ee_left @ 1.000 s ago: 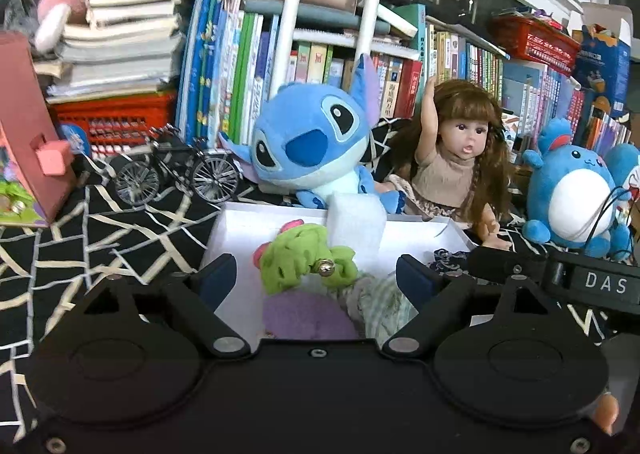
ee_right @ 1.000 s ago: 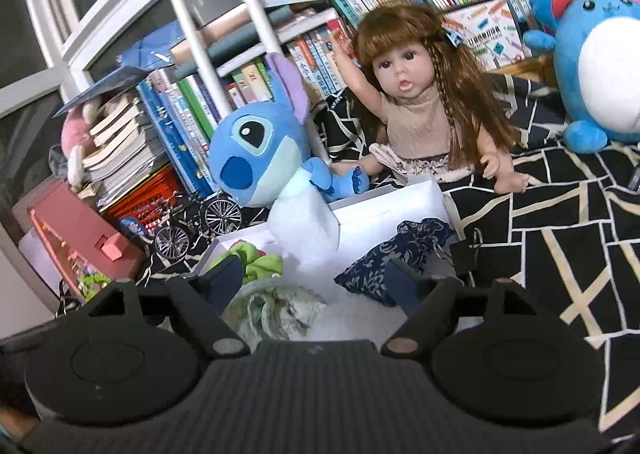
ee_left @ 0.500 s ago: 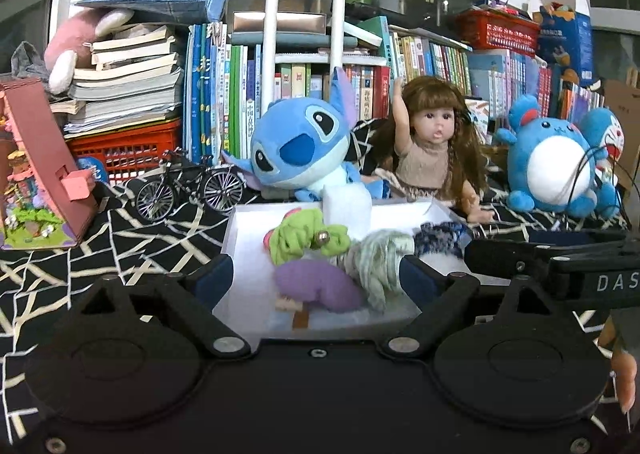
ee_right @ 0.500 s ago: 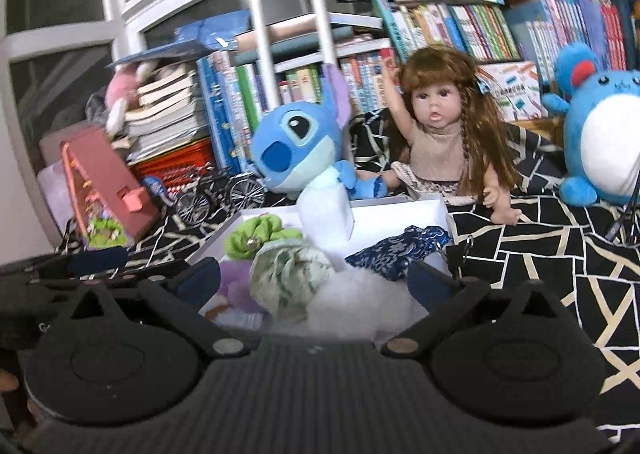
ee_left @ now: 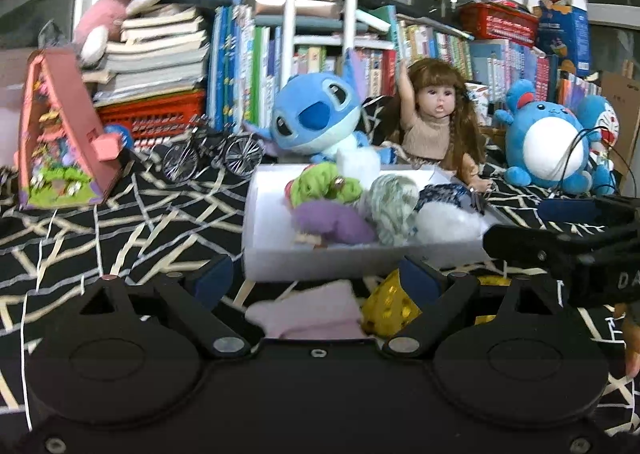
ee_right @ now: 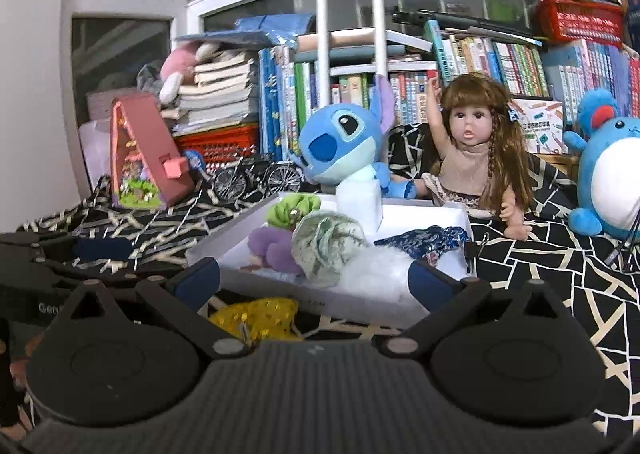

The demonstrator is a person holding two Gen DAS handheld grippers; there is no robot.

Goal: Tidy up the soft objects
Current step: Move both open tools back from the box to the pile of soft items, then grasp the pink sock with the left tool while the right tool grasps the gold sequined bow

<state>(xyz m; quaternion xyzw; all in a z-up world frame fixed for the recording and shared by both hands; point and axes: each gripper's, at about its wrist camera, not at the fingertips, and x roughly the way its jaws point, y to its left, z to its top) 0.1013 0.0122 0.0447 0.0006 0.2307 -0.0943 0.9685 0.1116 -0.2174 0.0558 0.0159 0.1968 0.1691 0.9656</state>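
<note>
Two soft pieces lie loose in front of the tray, between the spread fingers of the left gripper (ee_left: 316,280).

The pale pink folded cloth (ee_left: 308,312) lies flat on the black cloth with cream line pattern (ee_left: 120,221), just below the near wall of the white shallow cardboard tray (ee_left: 320,262); its long side runs across the left gripper's line of sight, centred between the released jaws — so the left hand looks the nearer one for it. Touching its right edge sits the crumpled yellow pouch with gold sequins (ee_right: 256,318), low and left under the right gripper (ee_right: 314,280), which is also spread and holding nothing. Inside the tray: a fuzzy purple plush piece (ee_left: 332,219), a green knit scrunchie (ee_left: 320,187), a mottled grey-green fabric bundle (ee_left: 394,207), white fluffy stuffing (ee_left: 446,223) — all limp and compressible.
</note>
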